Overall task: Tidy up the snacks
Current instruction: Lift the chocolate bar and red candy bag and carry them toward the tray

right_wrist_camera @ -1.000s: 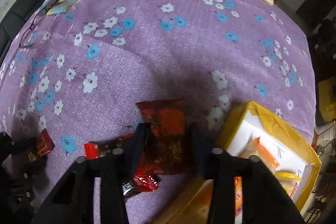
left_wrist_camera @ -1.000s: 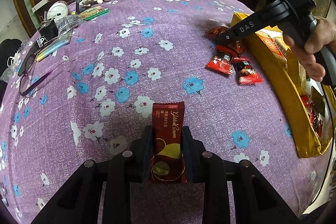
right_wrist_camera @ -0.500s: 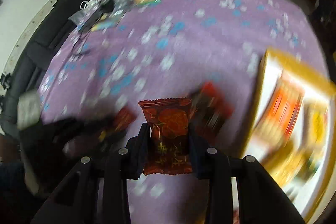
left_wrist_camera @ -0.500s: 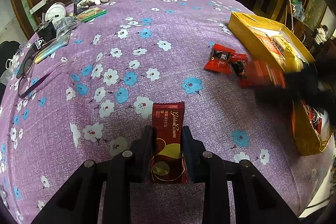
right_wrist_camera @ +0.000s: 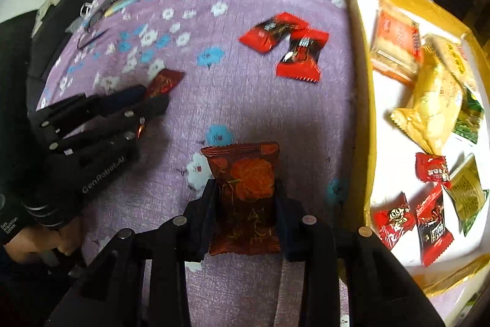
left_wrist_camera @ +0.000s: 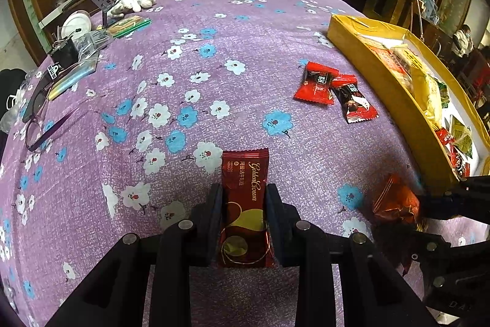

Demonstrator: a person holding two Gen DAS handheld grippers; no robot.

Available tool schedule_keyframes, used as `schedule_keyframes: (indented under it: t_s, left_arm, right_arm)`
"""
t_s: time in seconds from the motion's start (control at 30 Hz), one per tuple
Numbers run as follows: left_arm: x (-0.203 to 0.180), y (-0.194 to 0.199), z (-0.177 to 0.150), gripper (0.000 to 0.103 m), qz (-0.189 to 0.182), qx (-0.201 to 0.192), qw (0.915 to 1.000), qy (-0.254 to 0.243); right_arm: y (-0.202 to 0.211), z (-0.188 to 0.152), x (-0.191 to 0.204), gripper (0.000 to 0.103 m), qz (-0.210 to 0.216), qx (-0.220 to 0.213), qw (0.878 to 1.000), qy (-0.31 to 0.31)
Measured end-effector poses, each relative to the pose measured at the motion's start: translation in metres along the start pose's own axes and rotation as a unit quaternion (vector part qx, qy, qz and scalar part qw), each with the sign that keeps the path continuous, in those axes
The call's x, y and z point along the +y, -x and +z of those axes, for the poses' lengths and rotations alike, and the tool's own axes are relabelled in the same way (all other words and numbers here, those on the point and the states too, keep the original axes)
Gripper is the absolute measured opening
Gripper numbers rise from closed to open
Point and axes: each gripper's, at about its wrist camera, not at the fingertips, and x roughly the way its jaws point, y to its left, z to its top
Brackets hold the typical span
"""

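- Surface [left_wrist_camera: 214, 57]: a table under a purple cloth printed with white and blue flowers; it carries everything listed below.
- Box [right_wrist_camera: 366, 100]: a shallow yellow tray with a white floor, at the right edge of the surface. It holds assorted snack packs, among them an orange pack [right_wrist_camera: 396, 43], pale yellow packs and several small red candies.
- Left hand-held gripper [left_wrist_camera: 244, 213]: black, pointing steeply down over the near part of the cloth, its jaws clenched on the lower half of a nougat bar. In the right wrist view it appears at left [right_wrist_camera: 153, 100], with a hand [right_wrist_camera: 39, 244] on its handle.
- Right hand-held gripper [right_wrist_camera: 246, 210]: black, jaws clenched on a rose pack, just left of the box's near wall. In the left wrist view it enters at the lower right.
- Clutter: glasses [left_wrist_camera: 36, 124], a white glove [left_wrist_camera: 134, 0] and other small items lie along the far left edge of the cloth.
- Nougat bar [left_wrist_camera: 245, 192]: dark red wrapper with gold script, upper half standing clear of the pads.
- Rose pack [right_wrist_camera: 245, 189]: dark red pillow wrapper with an orange rose, top projecting beyond the fingers.
- Two red candies [left_wrist_camera: 318, 80] [left_wrist_camera: 355, 100]: lying loose on the cloth, touching each other, near the box's left wall.
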Motion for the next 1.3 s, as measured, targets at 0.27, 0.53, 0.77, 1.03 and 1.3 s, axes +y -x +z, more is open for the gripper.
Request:
schedule_keyframes:
  t_s: [0.27,0.53,0.77,1.03,1.3]
  left_arm:
    - [0.0003,-0.0005,0.0015,0.030,-0.005,0.004,0.9999,-0.011]
    - [-0.0001,0.0006,0.0008,0.029,-0.007,0.004,0.9999,-0.014]
    - [-0.0013,0.0040,-0.0026,0.029,-0.009,0.004,0.9998,-0.018]
    - [-0.0017,0.0073,-0.0049,0.029,-0.004,0.005,0.9999,-0.016]
    - [-0.0028,0.0094,-0.0066,0.029,0.004,0.005,0.9998,-0.017]
  right_arm:
    - [-0.0007,-0.0025,0.0016,0.034,-0.007,-0.006,1.000,-0.015]
    - [-0.0005,-0.0013,0.0019,0.034,-0.013,-0.003,1.000,-0.022]
    - [-0.0009,-0.0015,0.0029,0.034,-0.015,-0.002,1.000,-0.025]
    - [-0.0002,-0.0024,0.0031,0.034,-0.011,-0.002,1.000,-0.027]
    - [0.0058,-0.0042,0.0062,0.034,0.000,-0.012,1.000,-0.022]
